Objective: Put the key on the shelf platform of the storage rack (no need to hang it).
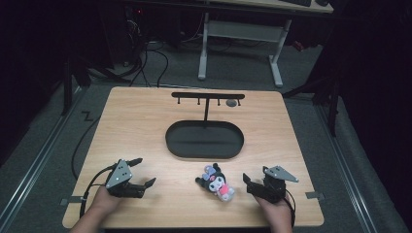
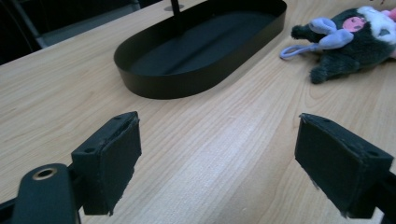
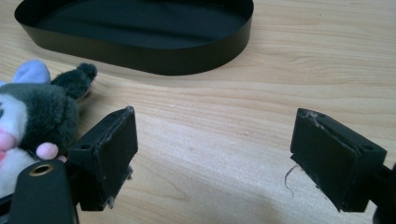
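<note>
Black oval tray (image 1: pixel 204 140) is the landmark: plush toy (image 1: pixel 217 182) lies just before it on the worktop (image 1: pixel 145 121). Left gripper (image 1: pixel 144 172) and right gripper (image 1: pixel 248 180) jaws spread, empty. Risk: soft plush slipping from a shallow pinch.

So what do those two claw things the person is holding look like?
Both are black. The left gripper and the right gripper each have two chunky jaws faced with flat, dark pads, a bit frayed on the right one. A grey three-cornered plate sits on top of each, and a black cable trails from the left one. There is a small brass-coloured ring near one jaw.
</note>
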Available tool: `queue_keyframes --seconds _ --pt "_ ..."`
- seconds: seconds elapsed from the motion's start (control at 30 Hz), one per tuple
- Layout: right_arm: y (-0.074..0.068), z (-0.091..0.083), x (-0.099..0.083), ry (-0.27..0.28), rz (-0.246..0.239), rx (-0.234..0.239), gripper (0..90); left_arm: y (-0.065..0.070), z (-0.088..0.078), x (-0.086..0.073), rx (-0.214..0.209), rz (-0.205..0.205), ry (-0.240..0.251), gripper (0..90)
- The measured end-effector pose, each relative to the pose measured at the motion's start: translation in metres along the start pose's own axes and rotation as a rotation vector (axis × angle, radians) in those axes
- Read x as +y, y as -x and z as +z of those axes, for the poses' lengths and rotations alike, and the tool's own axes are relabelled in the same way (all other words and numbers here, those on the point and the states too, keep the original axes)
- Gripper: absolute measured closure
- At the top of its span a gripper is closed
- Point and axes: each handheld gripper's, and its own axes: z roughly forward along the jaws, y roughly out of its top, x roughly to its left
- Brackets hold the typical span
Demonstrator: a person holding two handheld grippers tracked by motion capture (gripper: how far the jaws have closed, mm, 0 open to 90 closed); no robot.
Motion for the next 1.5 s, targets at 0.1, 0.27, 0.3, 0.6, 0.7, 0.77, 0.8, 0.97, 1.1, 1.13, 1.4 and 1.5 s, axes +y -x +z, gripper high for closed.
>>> queue_keyframes --seconds 0.1,0.27,0.3,0.6,0.7,0.77,0.8,0.97,1.1,1.13,1.4,1.5 --pt "0.0005 0.0003 0.0001 0.015 -0.005 -0.007 14.7 -0.0009 -0.0017 0.0001 0.008 -0.005 0.012 15.4" --pt "0.0017 0.0000 -0.0012 0.028 -0.015 -0.017 14.5 -0.0003 -0.0029 0.0015 0.017 0.005 0.030 15.4" --pt "0.0016 -0.0002 -0.0014 0.030 -0.016 -0.017 14.5 -0.0005 -0.0026 0.0016 0.019 0.006 0.031 15.4" --pt "0.0015 -0.0009 -0.0035 0.027 -0.014 -0.018 14.6 -0.0015 -0.0002 0.0024 0.024 0.009 0.025 15.4" --pt "0.0011 -0.0009 -0.0024 0.031 -0.019 -0.016 14.6 -0.0019 -0.0011 0.0039 0.044 -0.003 0.036 15.4" --pt "0.0006 -0.0017 -0.0021 0.038 -0.027 -0.015 14.6 -0.0015 -0.0025 0.0055 0.040 0.006 0.046 15.4" --pt "0.0007 -0.0019 -0.0021 0.040 -0.027 -0.016 14.6 -0.0011 -0.0030 0.0064 0.038 0.010 0.047 15.4" --pt "0.0004 -0.0015 -0.0021 0.039 -0.023 -0.008 14.7 0.0010 -0.0034 0.0075 0.024 0.030 0.033 15.4" --pt "-0.0014 -0.0012 -0.0017 0.034 -0.029 -0.003 14.7 0.0010 -0.0021 0.0072 0.013 0.029 0.027 15.4" --pt "-0.0016 -0.0012 -0.0017 0.035 -0.030 -0.003 14.7 0.0012 -0.0011 0.0067 0.007 0.028 0.020 15.4" --pt "-0.0028 -0.0018 0.0007 0.028 -0.030 0.004 14.8 0.0030 0.0009 0.0061 -0.007 0.040 0.005 15.4" --pt "-0.0057 -0.0054 0.0045 0.039 -0.050 -0.003 14.9 0.0032 0.0017 0.0059 -0.010 0.039 0.003 15.4"
